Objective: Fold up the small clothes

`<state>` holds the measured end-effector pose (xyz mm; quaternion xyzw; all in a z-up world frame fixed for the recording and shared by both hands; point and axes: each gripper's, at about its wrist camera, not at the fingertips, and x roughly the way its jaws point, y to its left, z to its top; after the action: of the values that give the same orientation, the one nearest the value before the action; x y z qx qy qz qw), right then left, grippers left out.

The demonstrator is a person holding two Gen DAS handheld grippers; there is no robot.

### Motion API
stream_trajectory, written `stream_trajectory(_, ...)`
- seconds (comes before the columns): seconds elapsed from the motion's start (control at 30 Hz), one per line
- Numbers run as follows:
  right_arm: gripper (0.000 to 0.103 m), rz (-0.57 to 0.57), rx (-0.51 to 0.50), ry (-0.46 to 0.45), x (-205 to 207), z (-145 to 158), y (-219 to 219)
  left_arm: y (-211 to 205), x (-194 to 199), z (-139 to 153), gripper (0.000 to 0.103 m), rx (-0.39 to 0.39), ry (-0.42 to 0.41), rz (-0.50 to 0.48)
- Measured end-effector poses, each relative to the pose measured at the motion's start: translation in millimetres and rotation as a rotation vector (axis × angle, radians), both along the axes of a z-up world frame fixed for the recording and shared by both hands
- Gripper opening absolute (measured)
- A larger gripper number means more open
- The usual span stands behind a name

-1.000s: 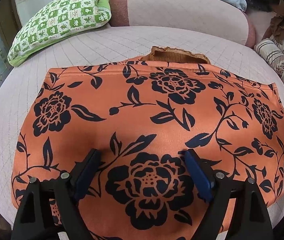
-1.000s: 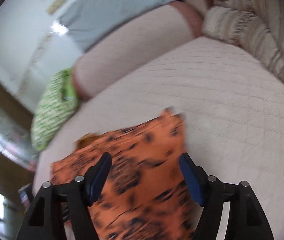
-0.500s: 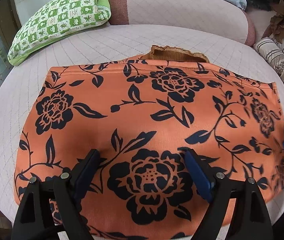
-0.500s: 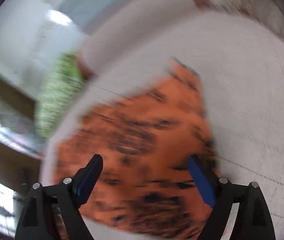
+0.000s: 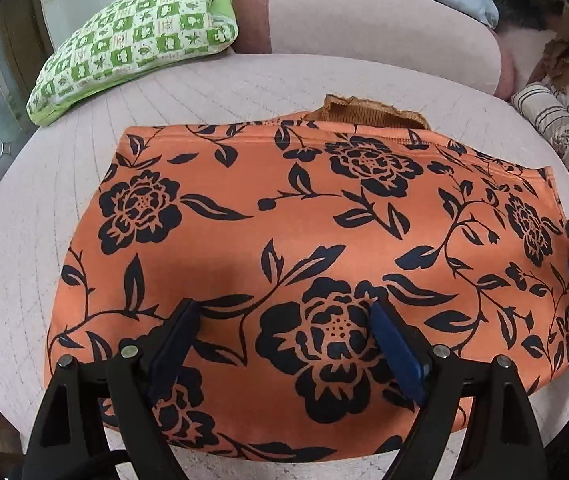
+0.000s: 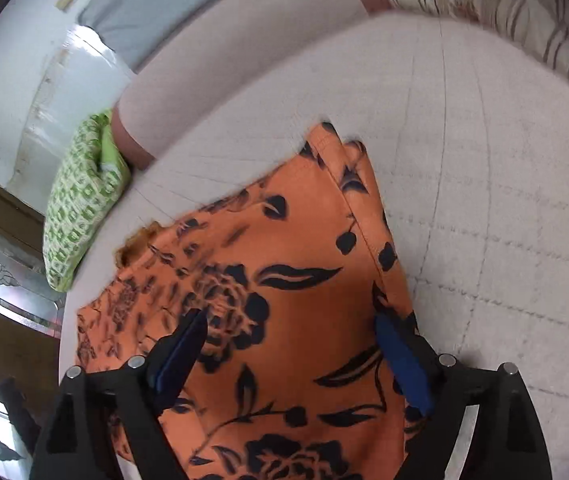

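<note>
the orange floral garment (image 5: 324, 248) lies flat on the quilted bed (image 5: 16, 240) below the green pillow (image 5: 136, 32) — left gripper (image 5: 284, 344) spread empty, right gripper (image 6: 292, 356) opening over its edge — a shallow pinch may catch one layer and skew the fold.

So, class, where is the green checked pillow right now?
In the left wrist view the pillow lies at the upper left on the bed, beyond the orange garment, against the pink bolster.
</note>
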<state>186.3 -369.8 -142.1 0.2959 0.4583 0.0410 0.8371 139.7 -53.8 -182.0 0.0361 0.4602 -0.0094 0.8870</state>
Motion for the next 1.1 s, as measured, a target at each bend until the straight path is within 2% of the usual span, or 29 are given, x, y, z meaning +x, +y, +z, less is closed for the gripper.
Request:
stream_trajectory(0.1,0.088,0.034,0.007,-0.029,-12.6,17.2,7.9,-0.1,-1.1,0.3,0.087,-0.005,0.002,0.005)
stream_trajectory(0.27,0.088,0.033,0.069,-0.082,-65.6,33.8,12.6,-0.6,-1.6,0.0,0.087,-0.003,0.004,-0.005)
stream_trajectory(0.47,0.088,0.014,0.201,-0.013,-107.7,3.7,34.7,0.3,-1.6,1.0,0.087,-0.003,0.015,0.0)
stream_trajectory(0.6,0.088,-0.061,0.302,0.061,-108.0,-26.4,24.4,2.7,-6.1,5.8,0.087,-0.005,0.01,0.003)
stream_trajectory(0.9,0.088,-0.199,0.433,0.036,-98.0,-32.6,-0.6,6.3,-8.8,15.3,0.087,-0.022,-0.026,0.025)
stream_trajectory(1.1,0.087,-0.261,0.443,0.002,-87.3,-35.6,-10.6,-0.6,-4.0,5.7,0.087,0.002,0.002,0.012)
